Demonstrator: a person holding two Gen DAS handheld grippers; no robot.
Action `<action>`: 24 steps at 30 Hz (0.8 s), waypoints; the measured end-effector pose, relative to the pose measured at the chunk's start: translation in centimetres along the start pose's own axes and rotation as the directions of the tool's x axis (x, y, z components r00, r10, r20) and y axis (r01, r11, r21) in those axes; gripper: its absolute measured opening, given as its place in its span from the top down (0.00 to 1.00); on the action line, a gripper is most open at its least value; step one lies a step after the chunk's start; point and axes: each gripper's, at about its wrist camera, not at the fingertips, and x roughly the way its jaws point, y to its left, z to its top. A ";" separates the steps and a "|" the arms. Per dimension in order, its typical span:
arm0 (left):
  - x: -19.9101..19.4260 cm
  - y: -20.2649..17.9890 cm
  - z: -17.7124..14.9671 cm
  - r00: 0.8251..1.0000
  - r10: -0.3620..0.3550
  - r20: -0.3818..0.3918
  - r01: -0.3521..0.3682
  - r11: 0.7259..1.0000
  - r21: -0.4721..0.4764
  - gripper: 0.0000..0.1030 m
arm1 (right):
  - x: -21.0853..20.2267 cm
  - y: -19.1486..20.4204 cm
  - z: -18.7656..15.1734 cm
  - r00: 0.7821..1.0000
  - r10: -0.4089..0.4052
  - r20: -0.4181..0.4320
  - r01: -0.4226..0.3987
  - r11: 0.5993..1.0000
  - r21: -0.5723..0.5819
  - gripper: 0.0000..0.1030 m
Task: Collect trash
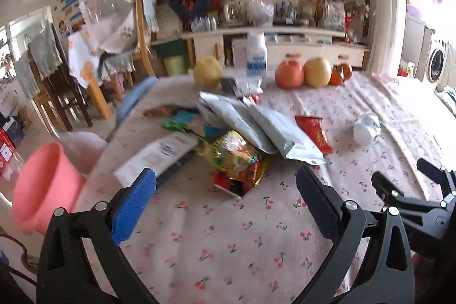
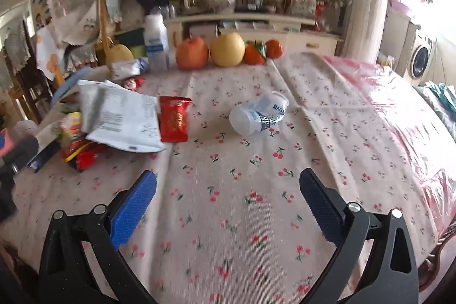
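The left tongs [image 1: 226, 184] hang low over the table [image 1: 228, 241], jaws spread wide, nothing between them. The left finger shows its blue ribbed pad [image 1: 134, 207]; the right finger's pad faces inward and looks dark. The right tongs [image 2: 228, 185] are held the same way, wide apart and empty, pointing forward along the cloth. Their pads [image 2: 132, 208] are clear of everything. From the left wrist view the right tongs [image 1: 399, 184] show at the far right edge, close beside the left pair and level with them.
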 end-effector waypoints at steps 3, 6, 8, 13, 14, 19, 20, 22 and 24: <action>-2.9 1.1 -0.2 0.999 -0.003 0.052 0.003 1.000 -0.006 0.03 | -2.1 -0.1 -0.4 0.999 0.020 0.045 -0.019 1.000 -0.005 0.04; -5.4 2.3 -0.6 0.996 -0.002 0.091 0.003 1.000 -0.016 0.03 | -4.8 0.8 -1.3 0.994 0.014 0.112 -0.011 0.999 -0.032 0.04; -6.6 3.0 -0.6 0.994 0.003 0.111 -0.001 1.000 -0.024 0.03 | -6.4 1.0 -1.7 0.989 0.015 0.148 -0.010 0.999 -0.033 0.04; -10.0 4.5 -0.8 0.985 0.017 0.174 -0.012 0.999 -0.030 0.03 | -9.5 1.5 -2.9 0.975 0.022 0.219 -0.015 0.999 -0.034 0.04; -10.5 4.3 -0.8 0.983 0.022 0.183 -0.018 0.999 -0.027 0.03 | -10.3 1.7 -3.1 0.971 0.024 0.236 -0.015 0.999 -0.037 0.04; -13.0 5.1 -1.1 0.972 0.046 0.229 -0.042 0.999 -0.021 0.03 | -12.2 2.1 -3.9 0.961 0.028 0.274 -0.015 0.999 -0.049 0.04; -13.2 5.2 -1.1 0.971 0.046 0.234 -0.042 0.999 -0.022 0.03 | -12.5 2.2 -4.0 0.960 0.028 0.278 -0.014 0.998 -0.053 0.04; -14.1 5.6 -1.3 0.967 0.049 0.248 -0.045 0.999 -0.025 0.03 | -12.7 2.5 -4.3 0.959 0.028 0.282 -0.010 0.998 -0.066 0.04; -14.8 6.0 -1.3 0.964 0.052 0.259 -0.047 0.999 -0.025 0.03 | -13.0 2.7 -4.6 0.957 0.028 0.288 -0.007 0.997 -0.076 0.04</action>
